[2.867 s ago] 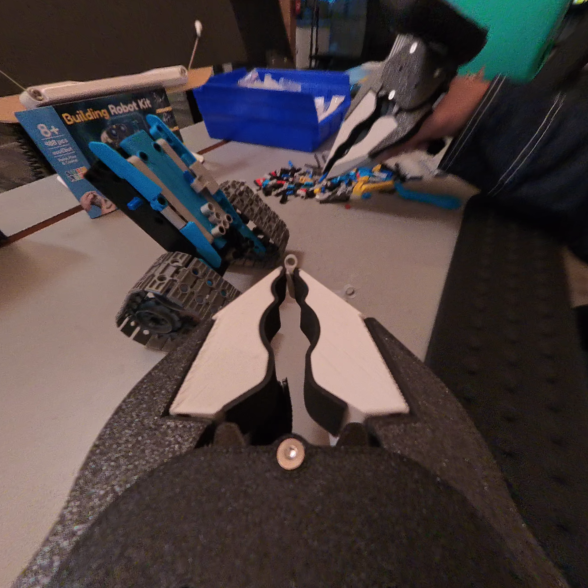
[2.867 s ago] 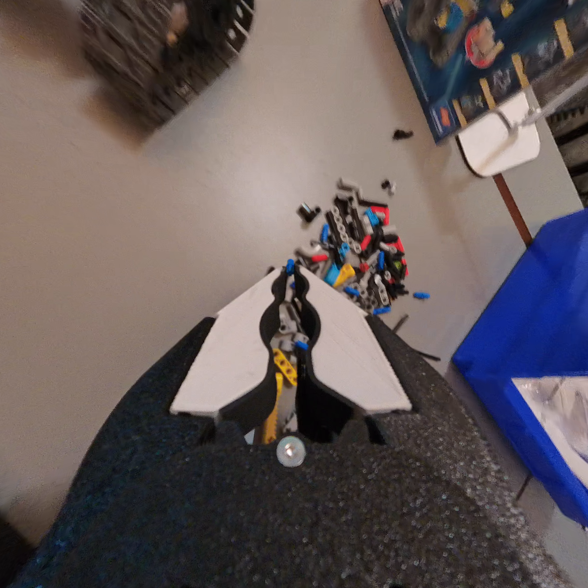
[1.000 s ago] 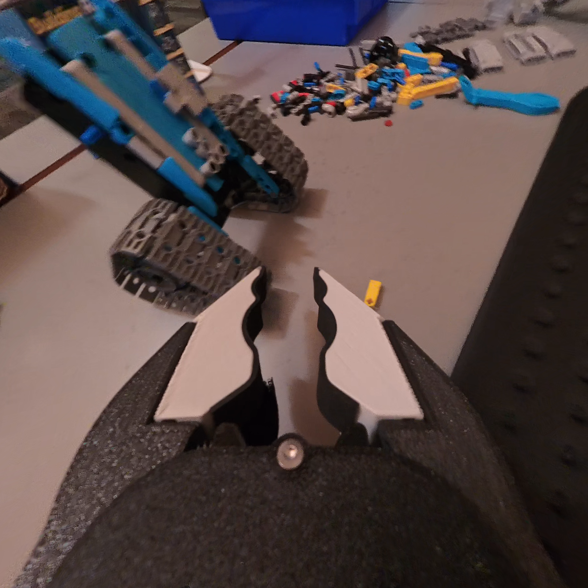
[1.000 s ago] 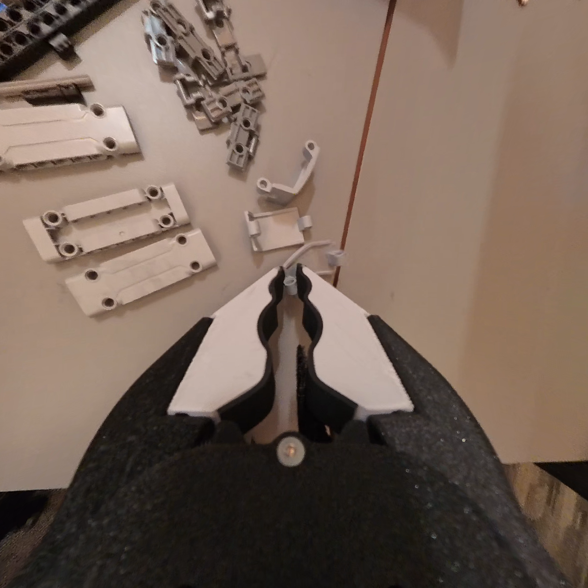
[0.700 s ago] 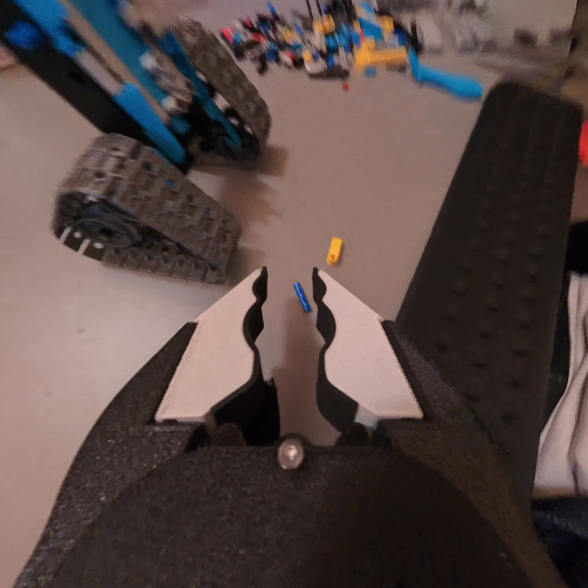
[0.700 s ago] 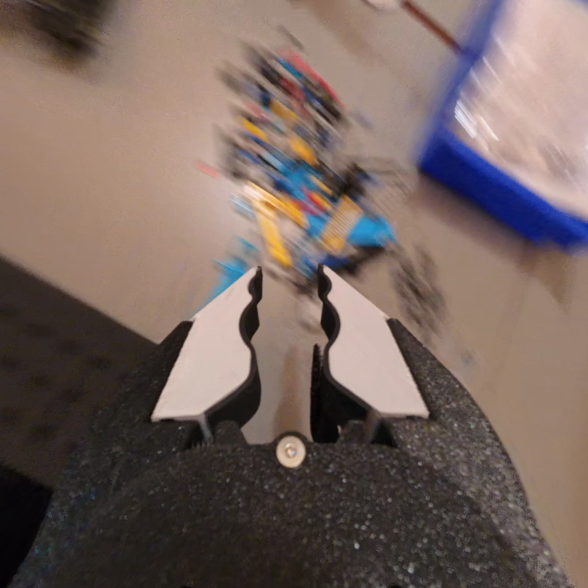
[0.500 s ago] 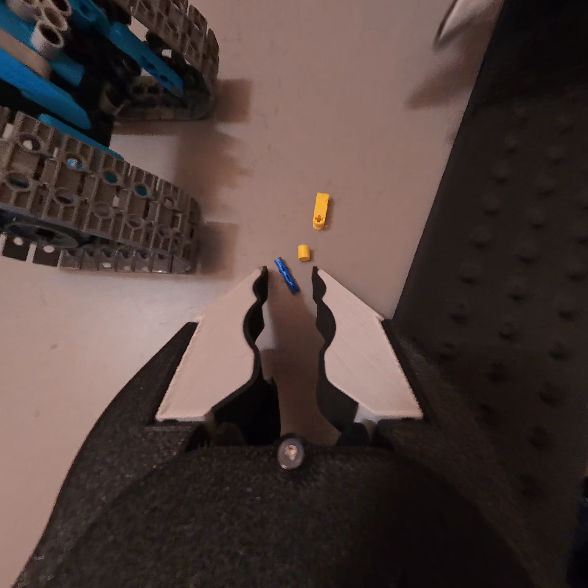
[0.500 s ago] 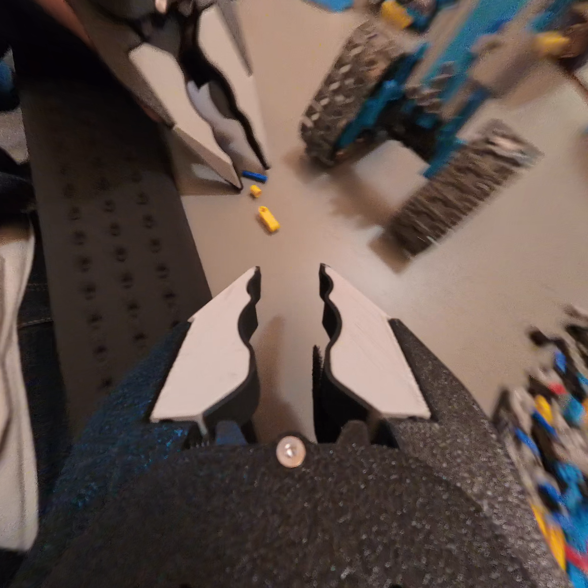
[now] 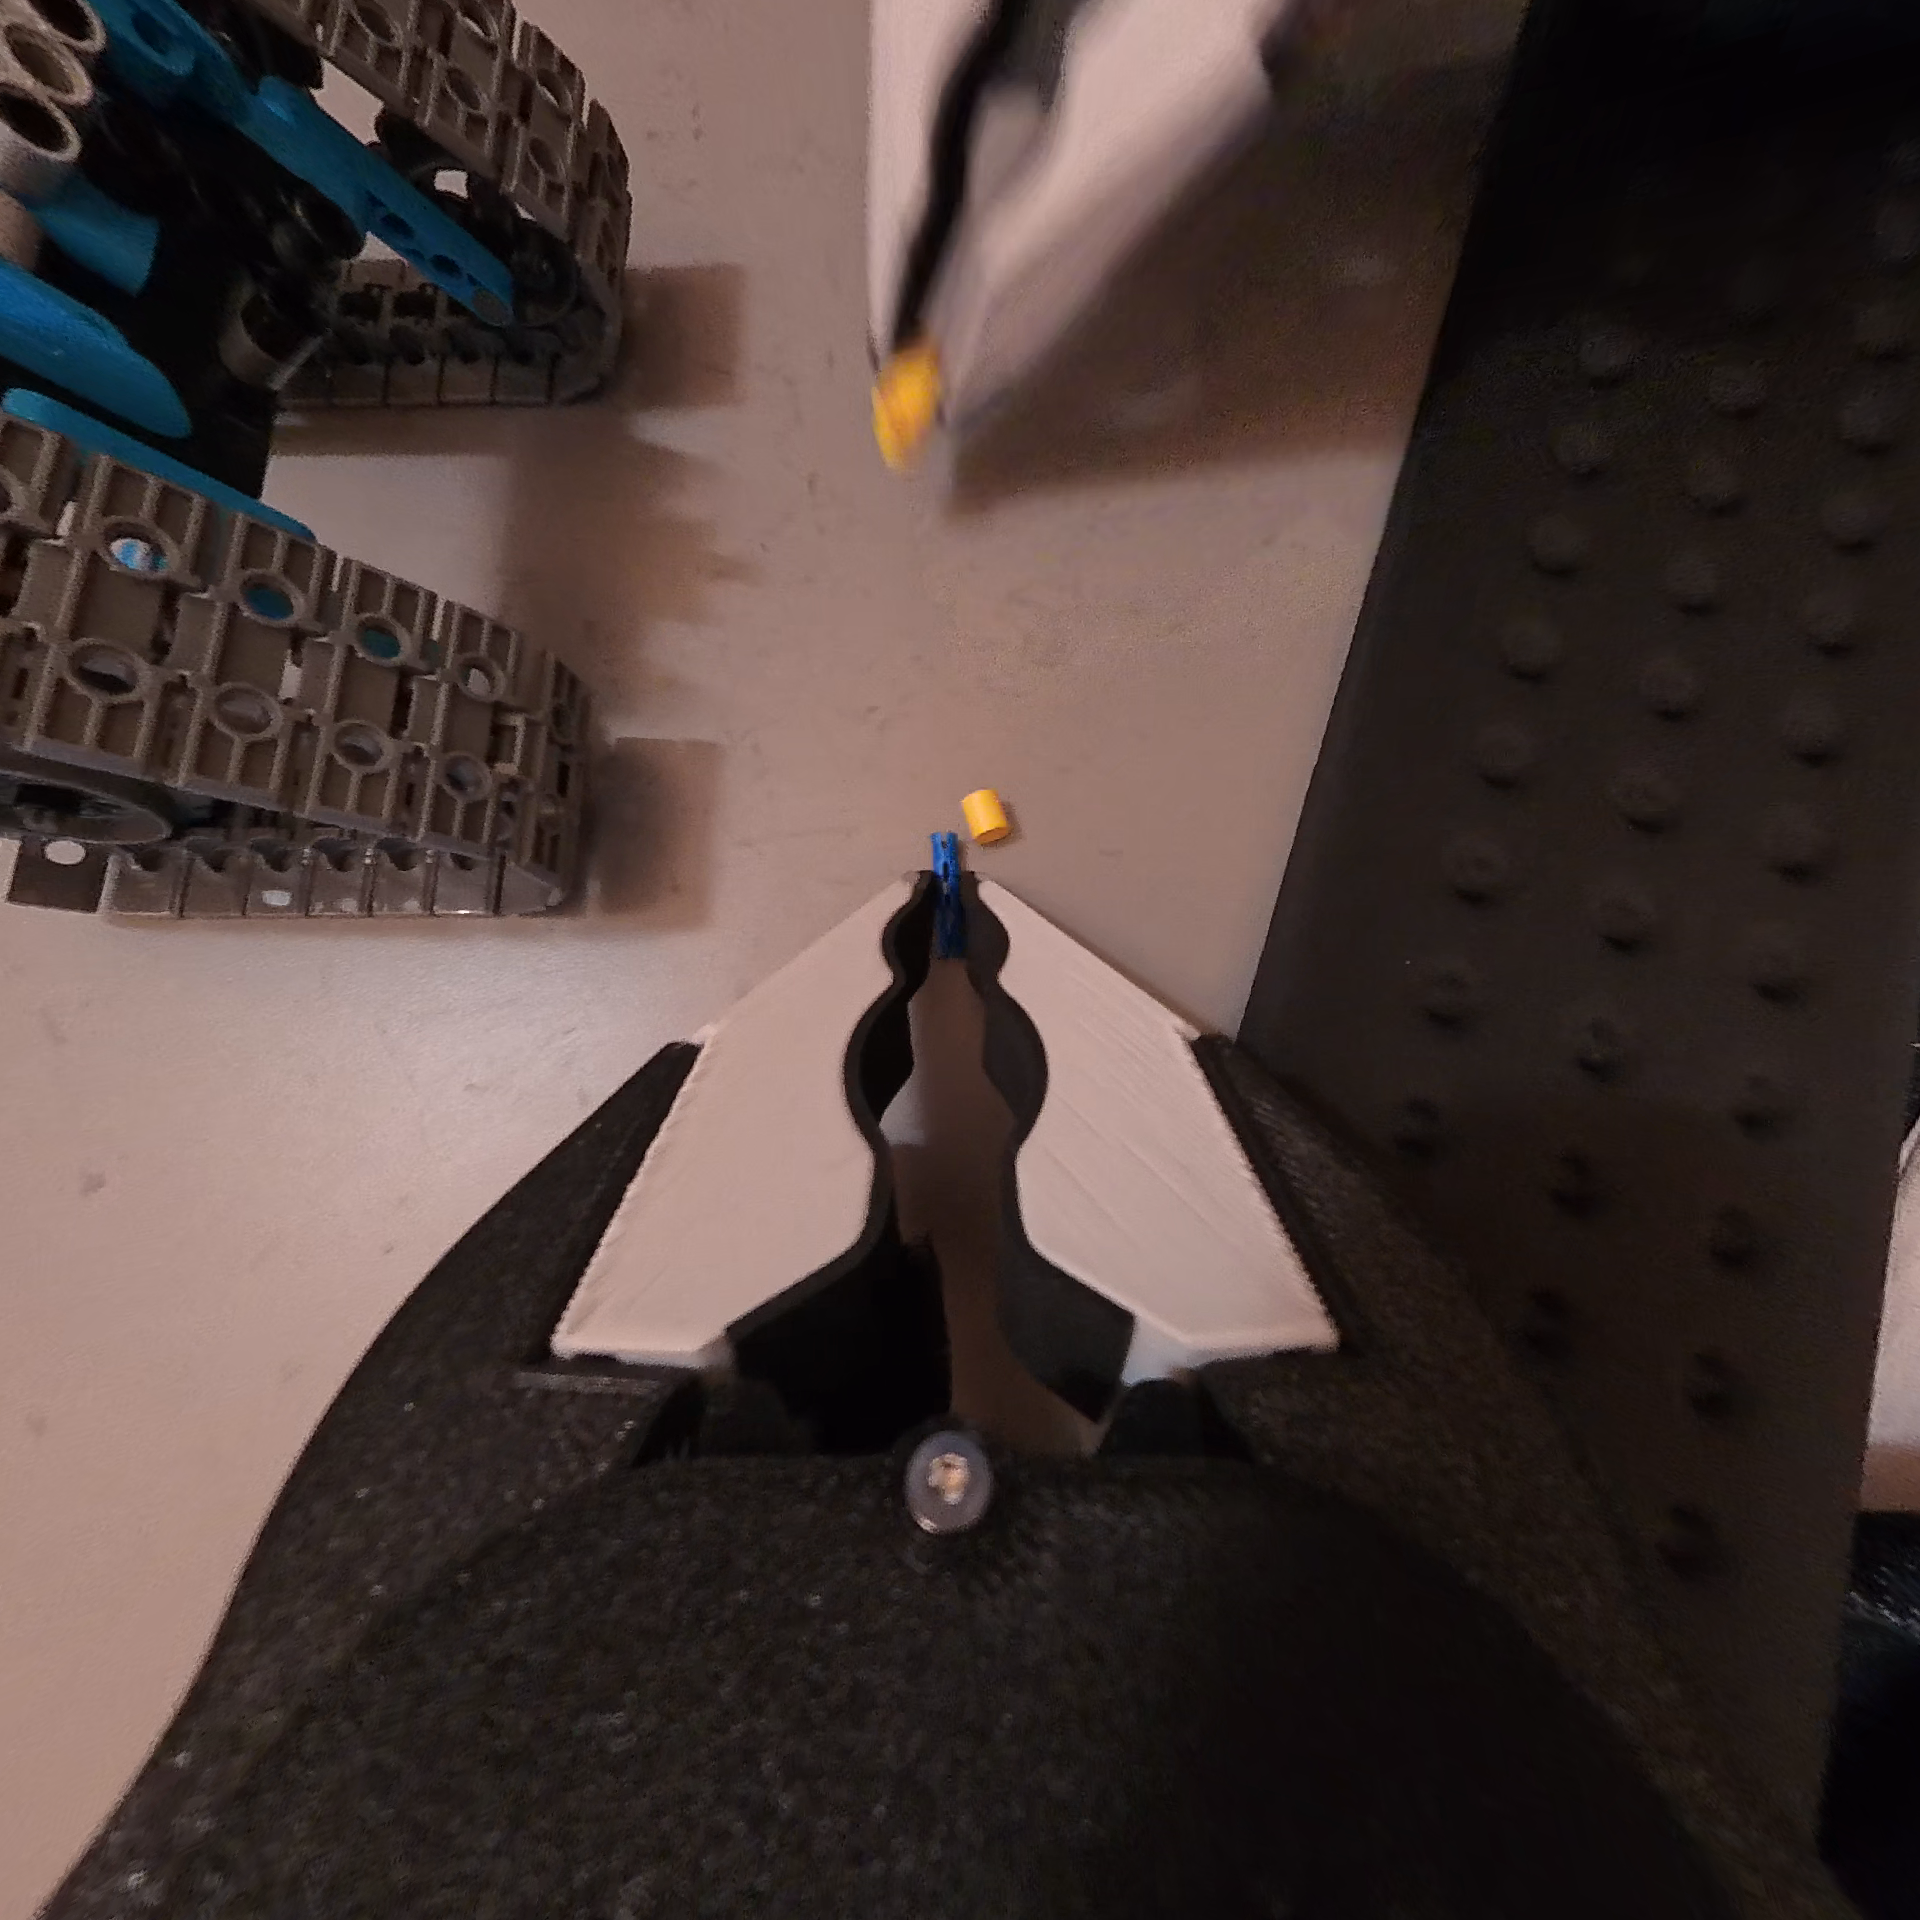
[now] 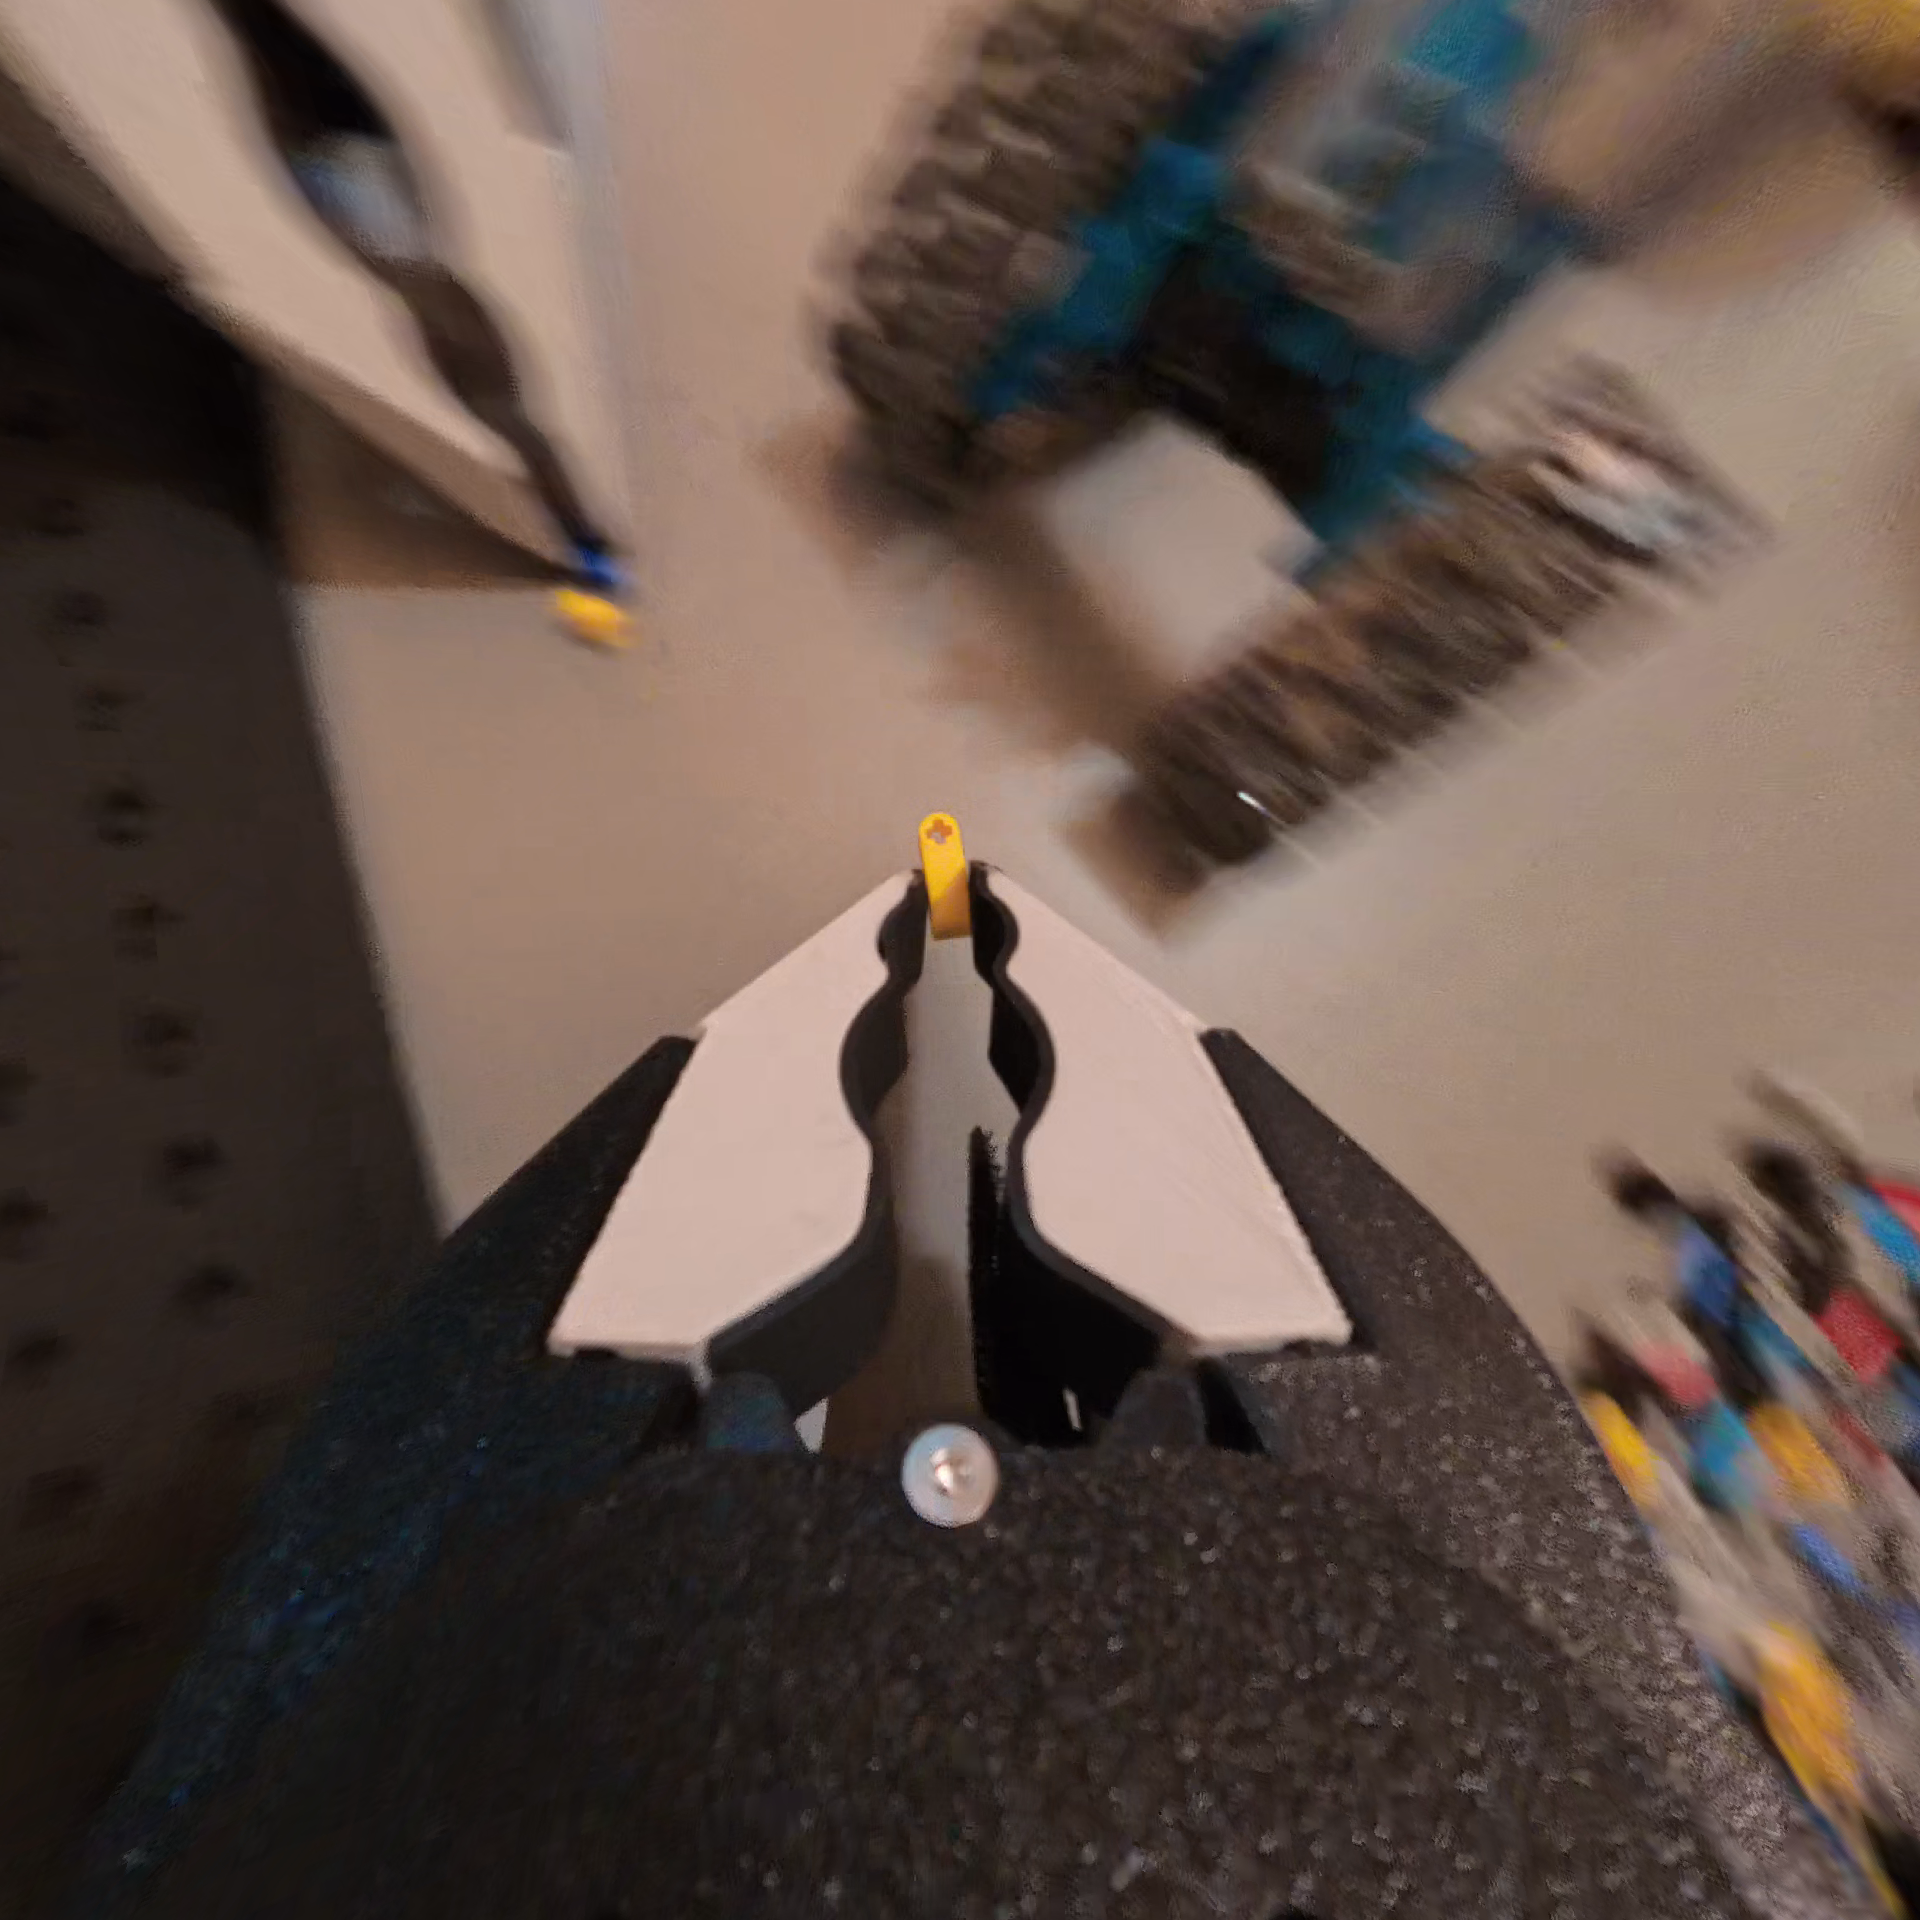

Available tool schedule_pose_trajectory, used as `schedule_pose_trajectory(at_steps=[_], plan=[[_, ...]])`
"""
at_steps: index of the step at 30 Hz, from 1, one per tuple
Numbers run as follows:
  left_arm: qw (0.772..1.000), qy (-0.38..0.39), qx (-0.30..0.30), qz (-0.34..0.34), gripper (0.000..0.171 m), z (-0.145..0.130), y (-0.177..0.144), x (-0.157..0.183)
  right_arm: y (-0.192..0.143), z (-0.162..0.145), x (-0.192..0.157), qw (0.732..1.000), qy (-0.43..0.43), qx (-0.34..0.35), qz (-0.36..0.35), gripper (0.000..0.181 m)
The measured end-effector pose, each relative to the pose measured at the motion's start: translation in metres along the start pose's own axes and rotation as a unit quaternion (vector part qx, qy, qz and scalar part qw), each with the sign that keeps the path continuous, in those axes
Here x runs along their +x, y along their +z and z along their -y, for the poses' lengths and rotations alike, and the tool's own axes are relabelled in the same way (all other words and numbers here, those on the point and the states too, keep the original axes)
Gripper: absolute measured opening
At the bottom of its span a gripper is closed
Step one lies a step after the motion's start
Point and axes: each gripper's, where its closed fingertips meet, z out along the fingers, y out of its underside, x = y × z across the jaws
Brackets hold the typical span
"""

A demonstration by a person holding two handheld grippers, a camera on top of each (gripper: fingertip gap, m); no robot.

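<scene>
Beige table (image 9: 312, 1091) carries a tracked model (image 9: 260, 675) at ten o'clock and a black studded mat (image 9: 1662, 831) at three, while the left gripper (image 9: 945, 883) pinches a blue pin (image 9: 945, 894) beside a yellow bush (image 9: 987, 816), and the right gripper (image 10: 945, 883) clamps a yellow connector (image 10: 943, 873).

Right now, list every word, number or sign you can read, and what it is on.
None readable. The blue pin, yellow link, tracked model and mat bear no writing; the cross on the link is a hole. The parts pile is too blurred to tell.
</scene>
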Motion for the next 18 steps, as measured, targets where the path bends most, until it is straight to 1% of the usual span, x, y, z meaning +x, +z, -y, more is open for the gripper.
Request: schedule_pose_trajectory(at_steps=[1, 2, 3, 4, 5, 7, 8, 9, 10, 12, 14, 15, 16, 17, 18], plan=[[1.000, 0.002, 0.002, 0.000, 0.003, 0.000, 0.000, 0.000, -0.019, -0.016, 0.035, 0.998, 0.031, -0.005, -0.055, 0.006], [1.000, 0.003, 0.005, -0.001, 0.002, 0.001, 0.001, 0.000, -0.042, -0.036, 0.074, 0.990, 0.071, -0.010, -0.122, 0.006], [1.000, 0.001, 0.008, -0.003, 0.003, 0.002, 0.002, 0.000, -0.066, -0.063, 0.111, 0.974, 0.115, -0.023, -0.192, 0.006], [1.000, -0.005, 0.012, -0.006, 0.003, 0.004, 0.004, -0.001, -0.087, -0.091, 0.137, 0.957, 0.153, -0.043, -0.243, 0.006], [1.000, -0.014, 0.016, -0.010, 0.003, 0.007, 0.006, -0.001, -0.101, -0.112, 0.151, 0.947, 0.175, -0.054, -0.264, 0.006], [0.999, -0.035, 0.018, -0.013, 0.003, 0.014, 0.014, -0.003, -0.110, -0.135, 0.159, 0.938, 0.193, -0.064, -0.279, 0.006], [0.999, -0.041, 0.019, -0.013, 0.003, 0.019, 0.018, -0.003, -0.110, -0.145, 0.162, 0.934, 0.200, -0.077, -0.287, 0.007], [0.999, -0.041, 0.018, -0.010, 0.003, 0.023, 0.023, -0.002, -0.110, -0.152, 0.164, 0.929, 0.207, -0.089, -0.293, 0.011], [0.999, -0.035, 0.018, -0.004, 0.003, 0.027, 0.027, -0.002, -0.114, -0.153, 0.168, 0.923, 0.211, -0.090, -0.311, 0.015], [0.999, -0.012, 0.024, 0.027, 0.003, 0.036, 0.030, -0.006, -0.123, -0.144, 0.166, 0.920, 0.205, -0.092, -0.320, 0.027], [0.997, -0.002, 0.054, 0.059, 0.003, 0.045, 0.022, -0.017, -0.125, -0.110, 0.152, 0.933, 0.170, -0.060, -0.311, 0.030], [0.994, -0.013, 0.076, 0.075, 0.003, 0.050, 0.015, -0.026, -0.116, -0.087, 0.135, 0.947, 0.151, -0.032, -0.282, 0.030], [0.991, -0.032, 0.097, 0.089, 0.003, 0.054, 0.008, -0.035, -0.098, -0.061, 0.107, 0.966, 0.132, -0.005, -0.224, 0.030], [0.987, -0.054, 0.117, 0.095, 0.003, 0.056, 0.000, -0.043, -0.075, -0.036, 0.071, 0.983, 0.113, 0.018, -0.144, 0.032], [0.984, -0.073, 0.137, 0.092, 0.003, 0.058, -0.007, -0.048, -0.052, -0.014, 0.029, 0.994, 0.088, 0.034, -0.059, 0.035]])
